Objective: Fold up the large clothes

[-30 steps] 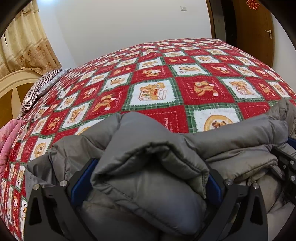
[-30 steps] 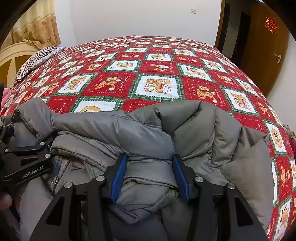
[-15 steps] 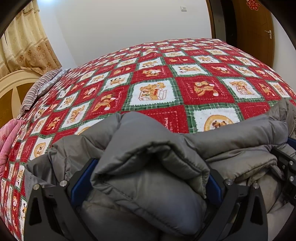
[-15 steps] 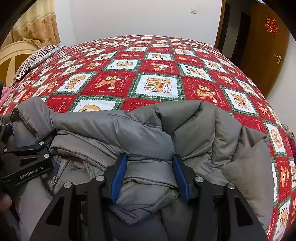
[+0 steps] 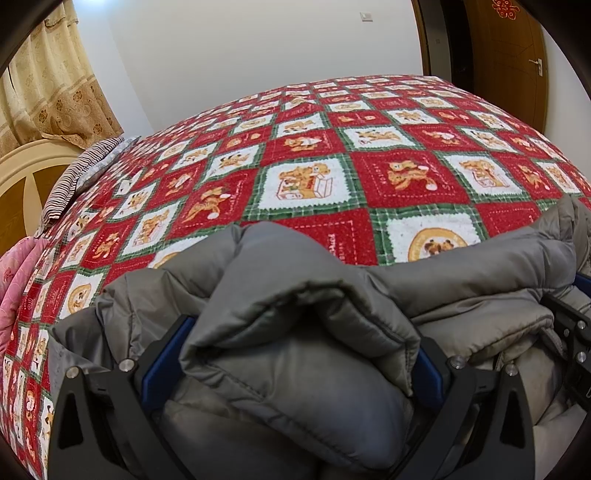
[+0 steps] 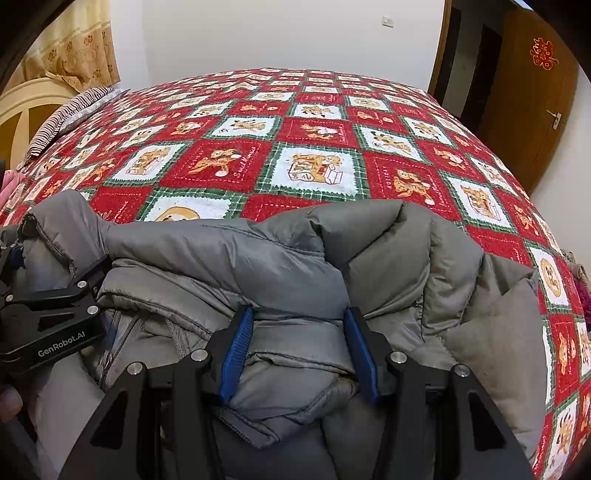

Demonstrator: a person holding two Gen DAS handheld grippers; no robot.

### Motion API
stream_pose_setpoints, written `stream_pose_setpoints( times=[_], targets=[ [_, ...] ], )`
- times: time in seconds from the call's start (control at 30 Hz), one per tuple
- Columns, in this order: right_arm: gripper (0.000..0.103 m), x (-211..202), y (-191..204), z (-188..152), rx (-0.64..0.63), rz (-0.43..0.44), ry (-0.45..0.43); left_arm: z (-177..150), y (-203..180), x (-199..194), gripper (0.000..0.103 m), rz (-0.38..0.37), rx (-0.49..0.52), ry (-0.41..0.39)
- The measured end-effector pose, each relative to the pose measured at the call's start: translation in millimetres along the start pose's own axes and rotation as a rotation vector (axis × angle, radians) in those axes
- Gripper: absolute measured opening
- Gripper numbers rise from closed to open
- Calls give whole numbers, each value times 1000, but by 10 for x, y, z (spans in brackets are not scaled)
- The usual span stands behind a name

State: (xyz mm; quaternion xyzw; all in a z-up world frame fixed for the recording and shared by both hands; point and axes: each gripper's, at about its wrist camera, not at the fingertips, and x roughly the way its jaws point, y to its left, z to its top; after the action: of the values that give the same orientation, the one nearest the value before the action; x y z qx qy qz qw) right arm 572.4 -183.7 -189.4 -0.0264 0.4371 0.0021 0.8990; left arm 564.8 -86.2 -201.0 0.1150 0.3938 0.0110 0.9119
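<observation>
Red, white and green patchwork bedspread (image 6: 314,147) with cartoon squares covers the whole wide bed, the biggest thing in the room. Behind it stands a plain white wall (image 6: 288,33), with a brown wooden door (image 6: 532,99) at the right and a beige patterned curtain (image 5: 48,92) at the left, above a cream curved headboard (image 5: 26,173). On the near edge of the bed lies the puffy grey quilted down jacket (image 6: 295,266), bunched into thick rolls that hide the cover beneath and fill the space before both tools. A striped pillow (image 5: 77,170) sits at the far left edge, with pink fabric (image 5: 16,269) lower down beside it. The left gripper (image 5: 299,354) has its blue-padded jaws spread wide around a fat fold of the jacket, which bulges between and over them, pressed on both sides. The right gripper (image 6: 299,350) clamps a narrower seamed fold near the zip, pads against the cloth on either side.
</observation>
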Motion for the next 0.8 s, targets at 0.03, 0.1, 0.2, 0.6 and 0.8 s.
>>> stream_pose_setpoints(
  times=[0.03, 0.1, 0.2, 0.6, 0.8],
  targets=[
    [52, 1, -1, 1, -1, -1, 0, 6, -12, 0, 103, 3, 3, 1],
    [52, 11, 13, 11, -10, -11, 5, 25, -6, -6, 103, 4, 10, 9],
    [53, -41, -78, 52, 9, 41, 30, 106, 120, -216, 102, -18, 6, 17],
    [68, -1571, -1034, -1388, 111, 62, 30, -1610, 1098, -1788, 103, -68, 48, 9],
    [68, -2144, -1354, -2472, 187, 47, 44, -2473, 1325, -2149, 103, -73, -28, 87]
  ],
)
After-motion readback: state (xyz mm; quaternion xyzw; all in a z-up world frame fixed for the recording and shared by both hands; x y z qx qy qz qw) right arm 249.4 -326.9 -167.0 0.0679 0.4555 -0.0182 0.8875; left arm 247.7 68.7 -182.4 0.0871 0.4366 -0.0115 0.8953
